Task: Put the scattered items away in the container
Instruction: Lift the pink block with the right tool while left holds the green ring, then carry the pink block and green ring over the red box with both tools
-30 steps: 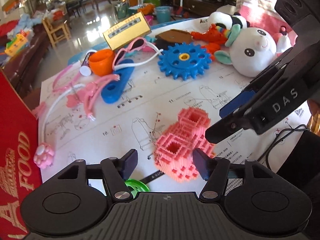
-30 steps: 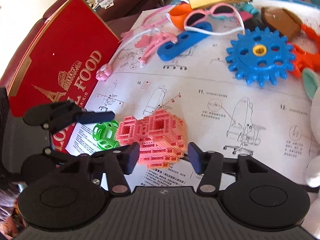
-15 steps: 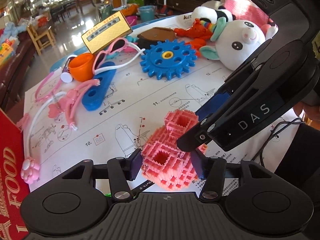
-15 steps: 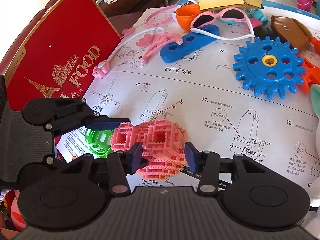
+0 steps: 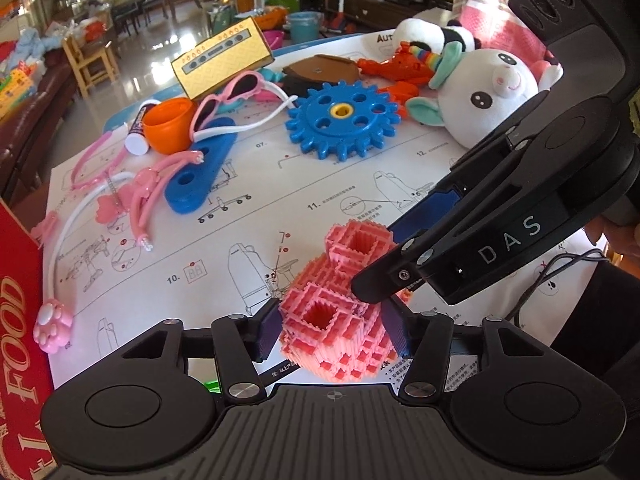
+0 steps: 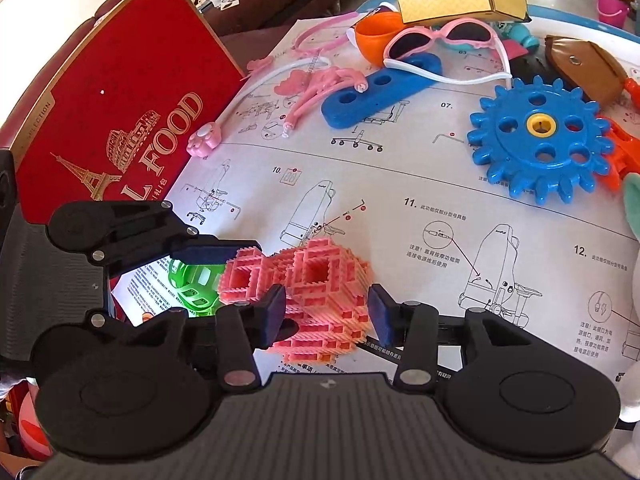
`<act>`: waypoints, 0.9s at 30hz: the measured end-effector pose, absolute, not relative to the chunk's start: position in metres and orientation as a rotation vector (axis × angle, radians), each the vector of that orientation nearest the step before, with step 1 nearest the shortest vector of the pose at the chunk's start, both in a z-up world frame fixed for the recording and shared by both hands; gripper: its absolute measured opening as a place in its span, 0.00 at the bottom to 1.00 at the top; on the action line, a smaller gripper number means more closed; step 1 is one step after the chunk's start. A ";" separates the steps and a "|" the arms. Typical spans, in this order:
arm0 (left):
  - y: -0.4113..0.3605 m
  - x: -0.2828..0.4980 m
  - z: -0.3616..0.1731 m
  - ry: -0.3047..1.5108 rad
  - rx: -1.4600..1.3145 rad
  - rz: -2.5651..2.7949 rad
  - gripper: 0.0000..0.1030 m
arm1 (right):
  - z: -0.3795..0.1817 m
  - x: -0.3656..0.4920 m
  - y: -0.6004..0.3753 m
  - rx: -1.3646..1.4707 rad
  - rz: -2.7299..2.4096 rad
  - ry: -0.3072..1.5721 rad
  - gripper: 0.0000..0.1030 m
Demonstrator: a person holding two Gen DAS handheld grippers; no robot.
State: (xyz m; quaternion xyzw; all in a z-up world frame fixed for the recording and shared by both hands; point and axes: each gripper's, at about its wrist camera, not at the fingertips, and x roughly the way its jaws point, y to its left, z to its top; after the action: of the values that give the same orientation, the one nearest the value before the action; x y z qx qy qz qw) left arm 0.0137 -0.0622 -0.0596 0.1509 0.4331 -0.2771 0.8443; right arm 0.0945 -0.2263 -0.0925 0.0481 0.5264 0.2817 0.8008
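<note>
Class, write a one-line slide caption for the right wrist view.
Both grippers, right and left, clamp the pink block model on the instruction sheet beside a red box.

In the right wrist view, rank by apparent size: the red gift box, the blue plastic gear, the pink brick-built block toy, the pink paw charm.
1. Red gift box, clearly largest.
2. Blue plastic gear and pink brick-built block toy: they look alike, and the toy sits nearer the camera, so no ranking.
3. Pink paw charm, smallest.
</note>
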 end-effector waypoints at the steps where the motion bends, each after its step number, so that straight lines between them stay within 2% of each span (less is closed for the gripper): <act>1: -0.062 0.014 -0.059 0.921 0.307 -0.580 0.53 | -0.092 0.094 -0.226 0.105 0.603 1.129 0.49; 8: -0.064 0.014 -0.056 0.942 0.294 -0.547 0.50 | -0.087 0.092 -0.222 0.080 0.578 1.129 0.47; 10: -0.064 0.013 -0.053 0.940 0.284 -0.544 0.47 | -0.085 0.092 -0.224 0.101 0.578 1.132 0.39; 15: -0.066 0.011 -0.053 0.940 0.286 -0.542 0.46 | -0.084 0.091 -0.224 0.099 0.566 1.140 0.38; 19: -0.062 0.007 -0.049 0.940 0.246 -0.557 0.41 | -0.083 0.089 -0.227 0.103 0.565 1.141 0.37; 21: -0.060 0.005 -0.046 0.930 0.239 -0.549 0.41 | -0.081 0.087 -0.228 0.101 0.570 1.137 0.26; 27: -0.059 0.001 -0.050 0.932 0.257 -0.556 0.42 | -0.082 0.086 -0.227 0.088 0.592 1.139 0.27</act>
State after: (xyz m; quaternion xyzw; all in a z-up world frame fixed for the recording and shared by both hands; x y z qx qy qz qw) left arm 0.0012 -0.0589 -0.0499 0.1217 0.4422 -0.2638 0.8485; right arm 0.0856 -0.2270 -0.0817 0.0412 0.5308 0.2762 0.8001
